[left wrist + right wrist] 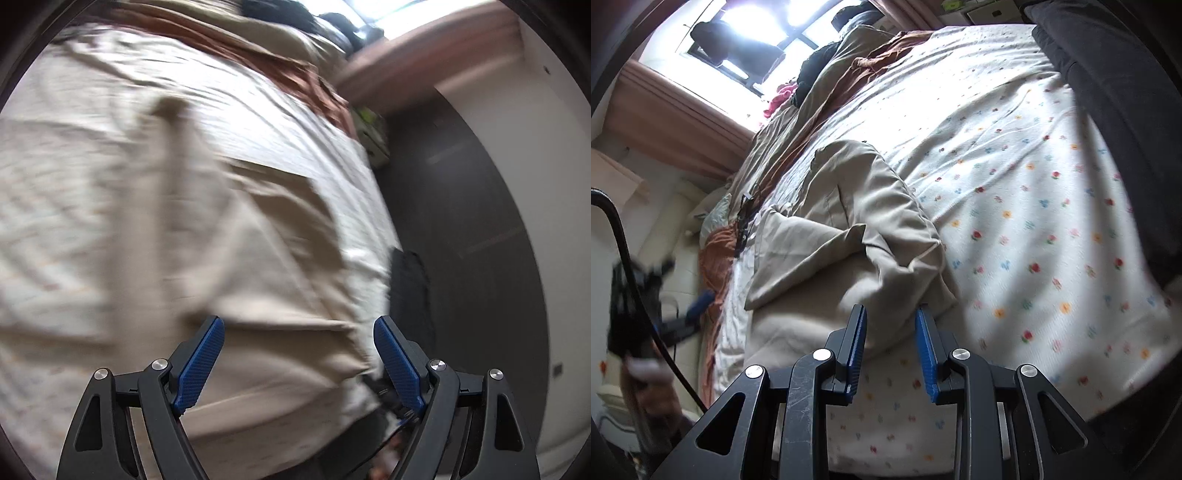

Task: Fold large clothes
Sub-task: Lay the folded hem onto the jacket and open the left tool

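The crumpled beige fabric garment (849,229) is lying on the bed's white flower-printed sheet (1015,192), bunched toward the sheet's left half, with a rust-orange blanket (716,251) along the bed's far left edge. In the right wrist view the heap is running from its near end, just ahead of the right gripper (891,314), away toward the window (746,44) — so its long axis is lying roughly near-to-far, leaning a little to the left. Which end is collar and which is hem I cannot tell; the cloth is too rumpled.

The right gripper's jaws are standing narrowly apart with nothing between them, and the nearest fold of the garment is sitting right at their tips, slightly to the left. They are pointing almost straight along the garment's length.

The left gripper (298,325) is showing wide jaws, also empty. In its blurred view the same beige garment (266,266) is filling the space just beyond the tips, with a straight edge running across from left to right and the bed's right edge dropping to a dark floor (461,240). The right wrist view seems to catch this gripper as a dark blur out past the bed's left side.

Judging from this, both jaws are close to cloth — the right one looks better placed on the near end, since that edge is lying directly ahead, while the left would be taking a side edge crosswise to the long axis.
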Motion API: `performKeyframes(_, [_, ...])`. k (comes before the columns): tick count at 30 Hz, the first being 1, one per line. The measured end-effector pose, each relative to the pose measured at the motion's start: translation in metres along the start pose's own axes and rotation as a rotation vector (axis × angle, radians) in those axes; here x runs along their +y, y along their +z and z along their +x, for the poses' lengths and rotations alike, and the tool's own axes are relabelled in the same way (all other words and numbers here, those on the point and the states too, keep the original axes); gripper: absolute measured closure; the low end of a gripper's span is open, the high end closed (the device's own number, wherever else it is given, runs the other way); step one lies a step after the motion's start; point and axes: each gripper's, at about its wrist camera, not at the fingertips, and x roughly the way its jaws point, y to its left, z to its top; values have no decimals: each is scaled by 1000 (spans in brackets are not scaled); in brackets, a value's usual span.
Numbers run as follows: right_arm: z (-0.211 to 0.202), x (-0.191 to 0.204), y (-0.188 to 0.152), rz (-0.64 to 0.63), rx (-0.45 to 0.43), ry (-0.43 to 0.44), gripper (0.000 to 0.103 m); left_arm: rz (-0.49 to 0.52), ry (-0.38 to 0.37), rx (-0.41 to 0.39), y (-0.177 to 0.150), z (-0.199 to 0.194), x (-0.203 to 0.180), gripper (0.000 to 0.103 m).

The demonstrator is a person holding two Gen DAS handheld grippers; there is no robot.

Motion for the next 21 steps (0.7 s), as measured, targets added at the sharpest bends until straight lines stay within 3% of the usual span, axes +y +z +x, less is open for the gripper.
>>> performKeyframes(3, [8, 3, 7, -7, 5, 0, 75, -38, 90, -31, -9, -22, 40, 19])
performKeyframes(6, [16, 4, 12, -13, 2, -7, 75, -74, 125, -34, -24, -30, 70, 19])
performKeyframes(7, [18, 4, 12, -14, 3, -10, 75, -87, 126, -31, -30, -29, 78, 19])
performKeyframes(9, [18, 5, 12, -15, -4, -15, 89, -99, 126, -25, -40, -28, 88, 22])
performKeyframes(11, [16, 3, 10, -6, -18, -14, 93, -98, 123, -11, -48, -17, 92, 27])
performKeyframes(17, [5, -4, -7, 17, -44, -46, 95, -91, 106, 88, -64, 14, 94, 52])
performKeyframes(21, [5, -8, -13, 34, 0, -103, 94, -105, 69, 111, -65, 22, 99, 54])
